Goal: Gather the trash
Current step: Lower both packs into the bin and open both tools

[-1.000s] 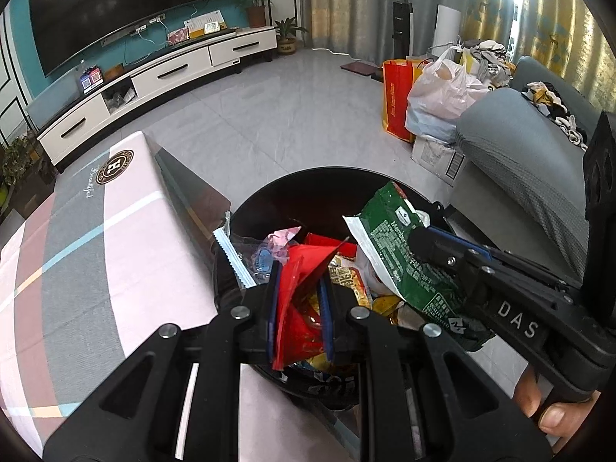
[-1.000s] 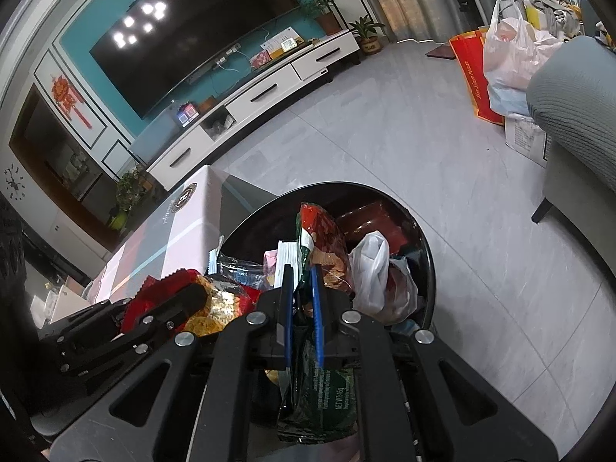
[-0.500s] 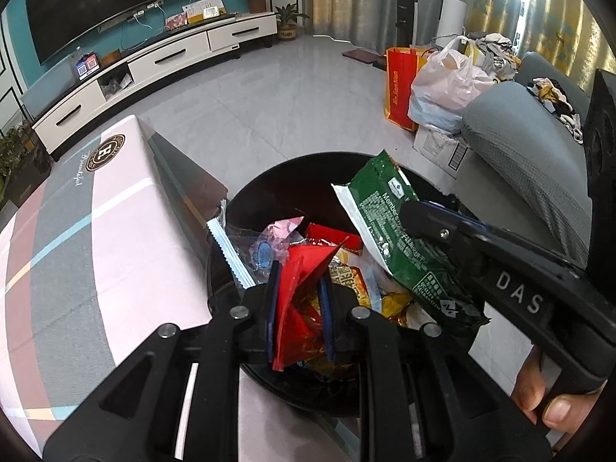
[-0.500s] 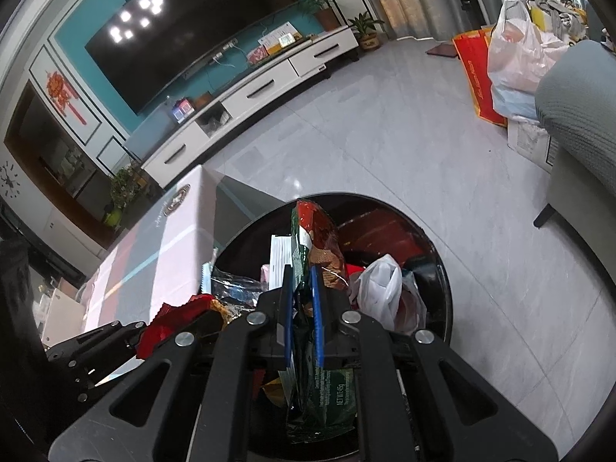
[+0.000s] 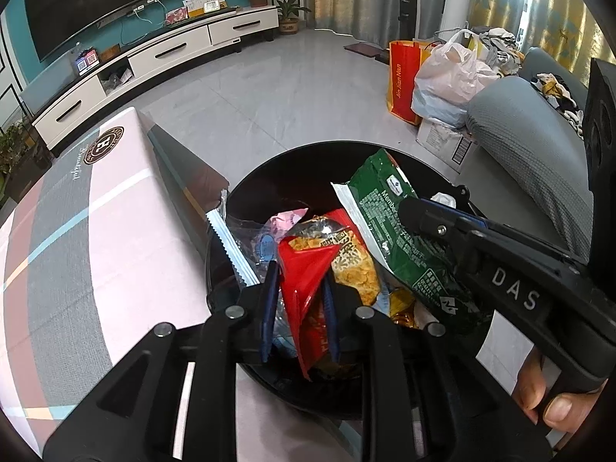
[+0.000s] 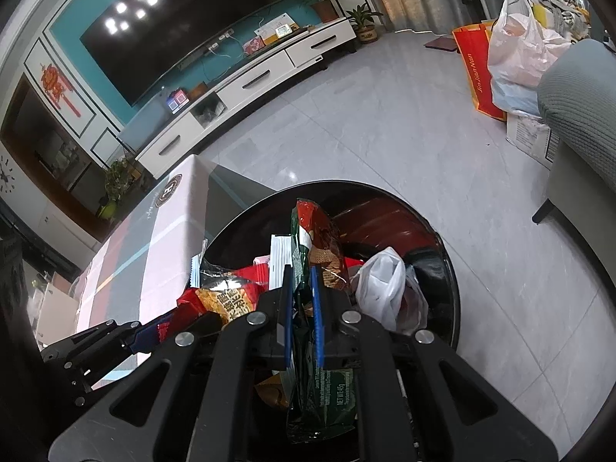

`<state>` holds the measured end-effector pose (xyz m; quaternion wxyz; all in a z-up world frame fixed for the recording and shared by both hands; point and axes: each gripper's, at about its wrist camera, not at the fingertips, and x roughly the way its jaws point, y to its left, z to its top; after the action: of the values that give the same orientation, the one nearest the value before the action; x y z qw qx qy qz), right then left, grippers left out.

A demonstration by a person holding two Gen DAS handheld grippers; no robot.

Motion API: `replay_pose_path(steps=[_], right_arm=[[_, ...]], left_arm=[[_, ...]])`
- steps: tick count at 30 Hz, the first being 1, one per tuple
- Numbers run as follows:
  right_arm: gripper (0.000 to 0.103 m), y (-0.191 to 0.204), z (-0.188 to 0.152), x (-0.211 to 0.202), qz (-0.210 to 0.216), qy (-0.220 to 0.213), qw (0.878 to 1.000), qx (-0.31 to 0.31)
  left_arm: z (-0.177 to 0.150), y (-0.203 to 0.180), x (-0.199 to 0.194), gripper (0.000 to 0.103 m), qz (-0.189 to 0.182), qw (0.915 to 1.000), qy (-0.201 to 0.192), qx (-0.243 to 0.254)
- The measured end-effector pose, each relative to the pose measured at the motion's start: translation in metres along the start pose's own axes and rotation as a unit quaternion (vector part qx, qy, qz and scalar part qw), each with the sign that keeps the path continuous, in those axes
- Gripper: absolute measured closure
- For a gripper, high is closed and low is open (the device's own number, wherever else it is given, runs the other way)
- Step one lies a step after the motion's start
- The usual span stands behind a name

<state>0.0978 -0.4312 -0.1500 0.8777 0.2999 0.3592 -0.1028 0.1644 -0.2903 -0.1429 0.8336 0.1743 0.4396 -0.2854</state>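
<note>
Over the bin [image 5: 246,200], both grippers clamping wrappers

Left gripper [image 5: 299,296] clamped on crumpled red snack wrapper [image 5: 304,281] above round black trash bin [image 5: 246,208]; right gripper [image 5: 414,211] pinching green foil snack bag [image 5: 389,231] over same bin, beside pink-and-grey clothed table [image 5: 96,238].

- Left gripper [image 5: 298,308]: black frame, angular cut-out struts, round silver screw heads, blue pads [image 5: 268,308] lining both fingers.
- Right gripper [image 6: 300,315]: same black frame, silver screws, blue finger pads; white "DAS" lettering along its side.
- Right hand [image 5: 544,396]: bare skin, thumbnail visible.
</note>
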Motion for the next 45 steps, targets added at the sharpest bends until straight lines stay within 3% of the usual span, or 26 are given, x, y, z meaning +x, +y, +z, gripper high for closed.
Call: replay_pose_path(steps=[7,16,20,34,40,45], right_arm=[[0.093,-0.001,0.001,0.002,-0.001,0.001,1.0,0.002],[0.092,-0.002,0.002,0.002,-0.004,0.004,1.0,0.001],[0.081,-0.001,0.002,0.001,-0.005,0.004,1.0,0.002],[0.073,0.003,0.001,-0.017,-0.007,-0.007,1.0,0.0],[0.062,0.01,-0.003,-0.036,-0.017,-0.019,1.0,-0.013],[0.038,0.017,-0.009,-0.061,-0.044,-0.035,0.998,-0.034]], left_arm=[[-0.001,0.0,0.0,0.078,0.001,1.0,0.0,-0.002],[-0.001,0.003,-0.003,0.058,0.004,1.0,-0.006,-0.003],[-0.001,0.003,-0.006,0.053,0.007,0.9999,-0.01,-0.002],[-0.005,0.01,-0.021,0.037,0.016,0.9996,-0.022,-0.007],[-0.008,0.014,-0.041,0.023,0.018,0.9992,-0.034,-0.014],[-0.015,0.019,-0.064,0.011,0.023,0.9982,-0.051,-0.02]])
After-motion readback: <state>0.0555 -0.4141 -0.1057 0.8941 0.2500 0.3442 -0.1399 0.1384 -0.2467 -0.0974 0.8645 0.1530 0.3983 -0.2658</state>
